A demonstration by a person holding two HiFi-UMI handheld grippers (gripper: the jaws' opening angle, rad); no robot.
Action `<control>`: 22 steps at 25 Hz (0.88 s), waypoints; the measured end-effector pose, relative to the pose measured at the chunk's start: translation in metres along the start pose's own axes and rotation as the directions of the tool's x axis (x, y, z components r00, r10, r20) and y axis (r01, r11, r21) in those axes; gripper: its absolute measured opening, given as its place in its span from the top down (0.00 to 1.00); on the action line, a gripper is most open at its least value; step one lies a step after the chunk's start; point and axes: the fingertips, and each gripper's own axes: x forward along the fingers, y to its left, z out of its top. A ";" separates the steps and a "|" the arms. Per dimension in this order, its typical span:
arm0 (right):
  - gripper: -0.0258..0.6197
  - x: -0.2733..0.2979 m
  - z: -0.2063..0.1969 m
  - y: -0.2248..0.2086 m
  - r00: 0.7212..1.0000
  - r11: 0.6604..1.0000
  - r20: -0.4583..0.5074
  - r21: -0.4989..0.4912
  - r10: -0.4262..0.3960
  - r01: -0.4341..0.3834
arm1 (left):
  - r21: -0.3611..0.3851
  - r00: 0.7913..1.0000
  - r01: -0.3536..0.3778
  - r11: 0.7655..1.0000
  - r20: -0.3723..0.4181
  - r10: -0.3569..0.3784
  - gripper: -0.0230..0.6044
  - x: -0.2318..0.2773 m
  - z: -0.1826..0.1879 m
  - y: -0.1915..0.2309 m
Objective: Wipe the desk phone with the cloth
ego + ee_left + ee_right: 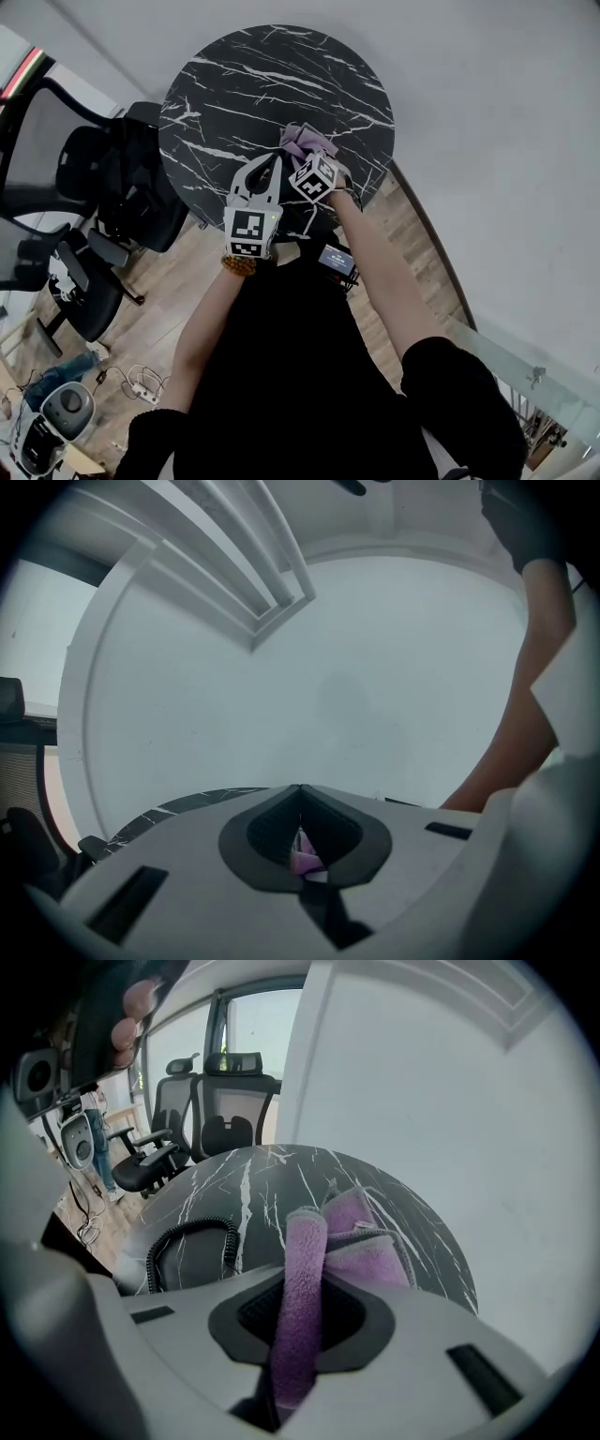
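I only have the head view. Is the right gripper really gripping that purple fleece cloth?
Observer: Yes, the right gripper has its jaws clamped on a fold of the purple fleece cloth.
Operator: Any sign of the phone?
Observer: A black coiled cord lies on the round black marble table beside the cloth.
Operator: And the left gripper?
Observer: The left gripper has its jaws together at the tips; a purple sliver shows behind them.

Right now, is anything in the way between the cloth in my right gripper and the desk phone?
Nothing visible. The right gripper has its jaws pinched on the purple cloth, and the phone's coiled cord lies just left of it on the table, with only bare top between. The phone's body is hard to make out.
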 end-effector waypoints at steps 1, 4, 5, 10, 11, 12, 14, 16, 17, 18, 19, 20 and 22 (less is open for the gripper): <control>0.87 0.000 -0.001 0.001 1.000 1.000 -0.001 0.008 0.005 -0.005 | 0.000 1.000 0.000 1.000 -0.001 0.000 0.94 0.000 0.000 0.000; 0.87 -0.001 -0.002 0.006 1.000 1.000 -0.003 0.008 0.012 -0.012 | 0.002 1.000 0.002 1.000 -0.001 -0.002 0.94 -0.002 0.000 -0.001; 0.87 -0.001 -0.002 0.007 1.000 1.000 -0.004 0.004 0.013 -0.013 | 0.001 1.000 0.002 1.000 0.000 -0.002 0.94 -0.002 0.000 -0.001; 0.87 0.001 -0.006 0.013 1.000 1.000 -0.019 0.001 0.024 -0.024 | 0.001 1.000 0.002 1.000 -0.003 -0.002 0.94 -0.001 -0.002 0.001; 0.87 0.001 -0.007 0.014 0.999 1.000 -0.019 0.007 0.026 -0.026 | 0.001 1.000 0.003 1.000 -0.003 -0.003 0.94 -0.002 -0.002 0.000; 0.87 0.000 -0.007 0.015 0.999 1.000 -0.019 0.015 0.027 -0.027 | 0.001 1.000 0.005 1.000 -0.003 -0.005 0.94 -0.002 -0.002 0.000; 0.87 0.000 -0.007 0.017 0.999 0.999 -0.017 0.027 0.030 -0.030 | 0.000 1.000 0.007 1.000 -0.003 -0.007 0.94 -0.001 -0.002 -0.001; 0.87 0.001 -0.008 0.019 0.999 0.999 -0.018 0.028 0.032 -0.031 | -0.001 1.000 0.009 1.000 -0.004 -0.009 0.94 -0.001 -0.003 -0.001; 0.87 0.002 -0.009 0.020 0.999 0.999 -0.019 0.026 0.032 -0.031 | -0.001 1.000 0.009 1.000 -0.005 -0.009 0.94 -0.001 -0.003 0.000; 0.87 0.002 -0.010 0.021 0.999 0.999 -0.020 0.023 0.031 -0.031 | 0.000 1.000 0.010 1.000 -0.006 -0.010 0.94 -0.001 -0.004 0.000; 0.87 0.002 -0.010 0.022 0.999 0.999 -0.020 0.021 0.032 -0.032 | 0.001 1.000 0.010 1.000 -0.008 -0.010 0.94 -0.002 -0.004 0.000; 0.87 0.001 -0.011 0.024 0.999 0.999 -0.020 0.022 0.035 -0.035 | 0.002 1.000 0.011 1.000 -0.009 -0.011 0.94 -0.002 -0.004 0.000; 0.87 0.001 -0.011 0.027 0.999 0.999 -0.020 0.024 0.039 -0.038 | 0.003 1.000 0.011 1.000 -0.011 -0.011 0.94 -0.002 -0.005 0.001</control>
